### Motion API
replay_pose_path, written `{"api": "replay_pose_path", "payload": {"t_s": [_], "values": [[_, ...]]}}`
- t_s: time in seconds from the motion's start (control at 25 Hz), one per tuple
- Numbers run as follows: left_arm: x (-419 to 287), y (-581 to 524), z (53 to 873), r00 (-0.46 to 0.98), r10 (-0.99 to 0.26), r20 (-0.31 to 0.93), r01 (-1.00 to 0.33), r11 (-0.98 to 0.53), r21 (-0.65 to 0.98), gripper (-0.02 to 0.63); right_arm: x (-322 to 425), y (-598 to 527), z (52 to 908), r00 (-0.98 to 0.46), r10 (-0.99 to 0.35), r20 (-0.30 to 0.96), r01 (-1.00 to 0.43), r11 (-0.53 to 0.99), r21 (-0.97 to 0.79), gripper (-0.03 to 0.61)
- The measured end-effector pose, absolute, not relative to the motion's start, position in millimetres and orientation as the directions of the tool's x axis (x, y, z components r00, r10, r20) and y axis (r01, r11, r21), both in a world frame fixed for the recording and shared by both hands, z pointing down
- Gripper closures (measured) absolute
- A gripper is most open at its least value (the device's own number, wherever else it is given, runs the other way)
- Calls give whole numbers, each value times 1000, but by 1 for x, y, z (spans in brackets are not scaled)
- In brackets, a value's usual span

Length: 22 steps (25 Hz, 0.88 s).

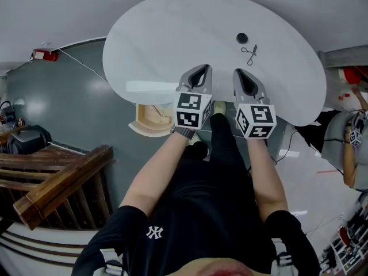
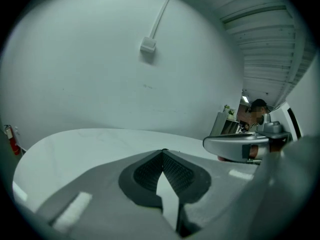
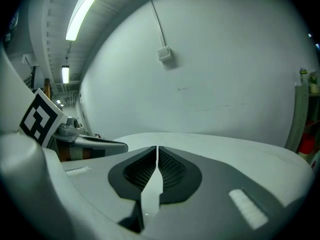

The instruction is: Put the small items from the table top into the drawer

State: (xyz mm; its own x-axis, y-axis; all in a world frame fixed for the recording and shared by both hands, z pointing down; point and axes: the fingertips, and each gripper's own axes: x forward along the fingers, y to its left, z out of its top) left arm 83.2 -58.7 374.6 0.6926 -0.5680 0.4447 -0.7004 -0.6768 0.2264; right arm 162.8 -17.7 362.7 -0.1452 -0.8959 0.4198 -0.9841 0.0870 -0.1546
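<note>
1. While both hover at the near edge of the bench [image 1: 149,45], your left hand-held gripper [image 1: 202,71] and right hand-held gripper [image 1: 241,75] are pinched together, empty.
2. Black round item [image 1: 241,38] and wire clip [image 1: 250,52] lie beyond the right one.

Head view looks down; gripper views skim, seemingly low, across the shared table [image 1: 172,39].
</note>
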Motion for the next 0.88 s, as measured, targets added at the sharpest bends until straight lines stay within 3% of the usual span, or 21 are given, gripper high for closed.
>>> {"api": "replay_pose_path", "payload": {"t_s": [0.88], "values": [[198,-111,429,688,-495,531,-665,-723,187,609,263,-58,425,-150,-845,513,-975,41,-218,535]]}}
